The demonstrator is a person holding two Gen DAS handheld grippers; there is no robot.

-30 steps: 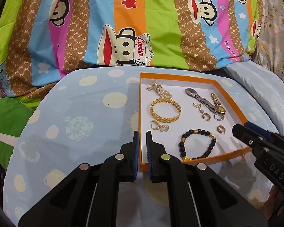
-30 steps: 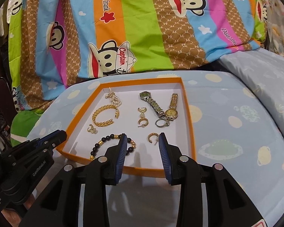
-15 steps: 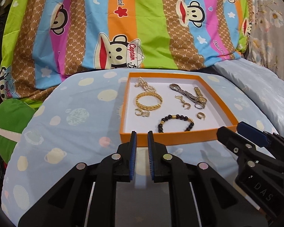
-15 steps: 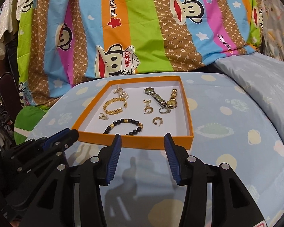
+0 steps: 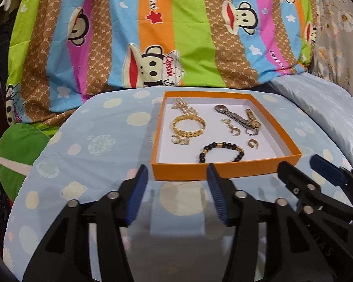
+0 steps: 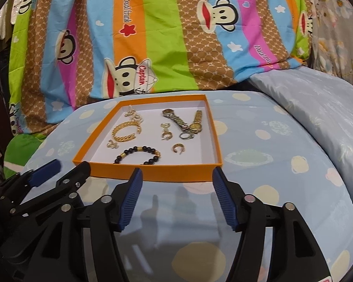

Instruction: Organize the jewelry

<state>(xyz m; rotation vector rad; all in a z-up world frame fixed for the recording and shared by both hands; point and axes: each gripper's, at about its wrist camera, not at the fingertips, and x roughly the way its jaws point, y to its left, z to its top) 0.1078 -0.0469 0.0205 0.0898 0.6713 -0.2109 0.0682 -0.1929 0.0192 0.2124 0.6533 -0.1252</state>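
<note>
An orange tray [image 5: 226, 171] [image 6: 153, 172] with a white floor lies on the light blue spotted cloth. In it lie a gold bangle [image 5: 188, 125] [image 6: 124, 131], a black bead bracelet [image 5: 222, 151] [image 6: 138, 156], a pearl chain [image 5: 184, 107], two watches [image 5: 237, 117] [image 6: 186, 122], and several small gold earrings and rings [image 5: 253, 143] [image 6: 178, 148]. My left gripper [image 5: 176, 188] is open and empty, just before the tray's near wall. My right gripper [image 6: 176, 188] is open and empty, also before the near wall.
A striped cartoon-monkey blanket [image 5: 167, 35] rises behind the tray. A pale blue quilt [image 5: 329, 112] lies at the right. A green cushion [image 5: 18, 150] sits at the left edge. The right gripper shows in the left wrist view [image 5: 317, 176].
Both grippers have pulled back from the tray toward me. My left gripper has opened from shut. My right gripper has opened wider.
</note>
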